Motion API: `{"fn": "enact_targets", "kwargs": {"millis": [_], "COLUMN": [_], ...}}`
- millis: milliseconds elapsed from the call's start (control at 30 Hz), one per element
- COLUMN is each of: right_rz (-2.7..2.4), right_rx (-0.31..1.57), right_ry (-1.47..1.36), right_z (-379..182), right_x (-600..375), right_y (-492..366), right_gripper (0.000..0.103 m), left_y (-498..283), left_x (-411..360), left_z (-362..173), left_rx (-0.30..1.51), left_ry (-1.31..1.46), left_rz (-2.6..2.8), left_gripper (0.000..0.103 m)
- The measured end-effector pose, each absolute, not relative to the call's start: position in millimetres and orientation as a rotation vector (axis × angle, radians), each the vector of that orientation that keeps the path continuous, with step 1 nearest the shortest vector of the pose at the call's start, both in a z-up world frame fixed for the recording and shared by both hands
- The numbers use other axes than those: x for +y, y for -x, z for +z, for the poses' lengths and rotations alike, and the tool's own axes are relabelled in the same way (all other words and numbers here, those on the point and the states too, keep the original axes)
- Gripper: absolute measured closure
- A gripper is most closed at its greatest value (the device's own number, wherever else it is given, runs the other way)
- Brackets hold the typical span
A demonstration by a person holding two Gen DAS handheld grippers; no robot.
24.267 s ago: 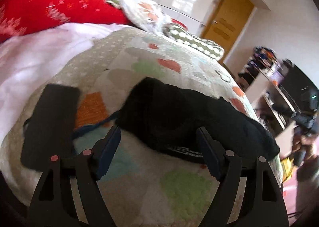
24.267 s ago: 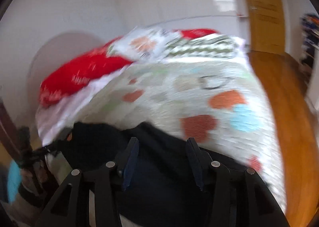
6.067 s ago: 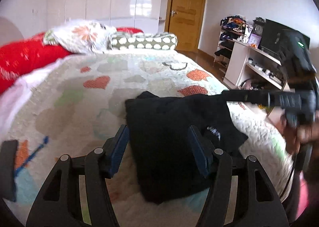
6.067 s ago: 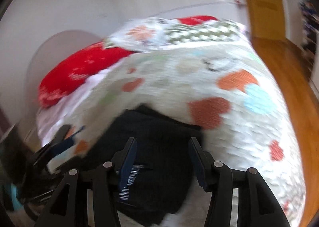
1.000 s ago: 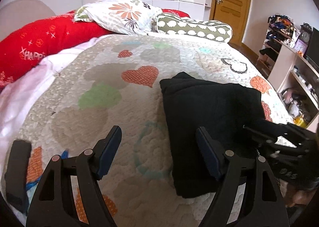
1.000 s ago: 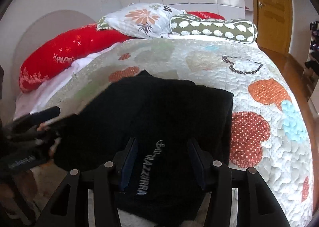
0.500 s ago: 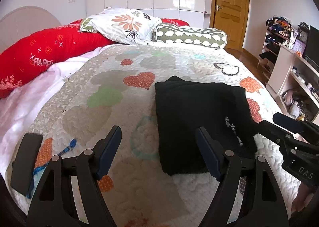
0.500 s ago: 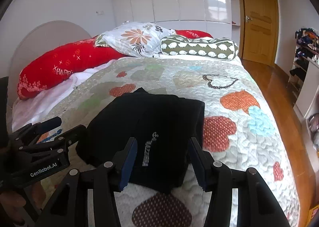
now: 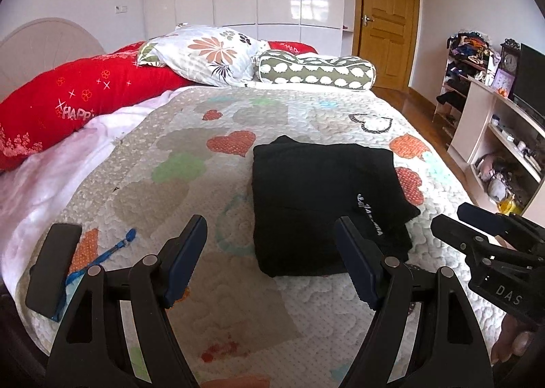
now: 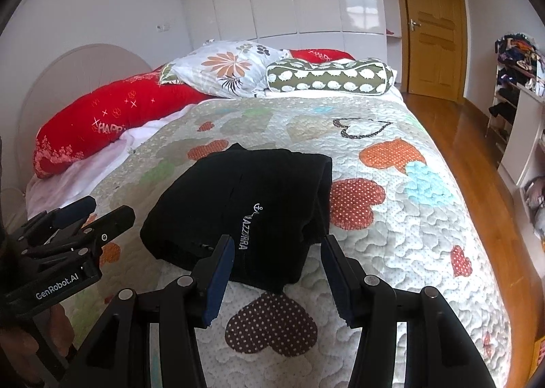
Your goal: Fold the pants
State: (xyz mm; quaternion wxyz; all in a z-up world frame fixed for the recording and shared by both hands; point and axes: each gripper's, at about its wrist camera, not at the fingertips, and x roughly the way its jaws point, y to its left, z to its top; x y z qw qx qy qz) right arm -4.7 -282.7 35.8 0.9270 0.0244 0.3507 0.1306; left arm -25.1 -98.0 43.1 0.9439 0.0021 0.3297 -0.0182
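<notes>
Black pants [image 9: 320,197], folded into a compact rectangle, lying on the heart-patterned quilt [image 9: 190,289] near the foot edge of the bed. Left gripper [image 9: 272,262] and right gripper [image 10: 277,279] above that edge, jaws spread apart, empty, clear of the fabric.

Heart-print quilt [image 9: 190,286]; red bolster [image 9: 78,98], floral pillow [image 9: 207,54], green cushion [image 9: 316,69] at head; black slab [image 9: 52,265] near edge.

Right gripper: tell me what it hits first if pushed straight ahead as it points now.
Probably the folded black pants: the open right gripper aims down at their near edge, with quilt just below. Depth is uncertain.
</notes>
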Motion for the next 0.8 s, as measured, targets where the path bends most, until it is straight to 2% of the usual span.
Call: {"fn": "enact_targets", "kwargs": {"millis": [800], "right_rz": [0.283], "right_rx": [0.722], "right_ry": [-0.044], "right_z": [41], "right_x": [-284], "right_y": [19], "right_gripper": [0.052], "left_y": [37], "left_x": [-108], "left_z": [45], "left_rx": [0.677], "left_ry": [-0.012], "left_rz": [-0.052], "left_gripper": [0.025]}}
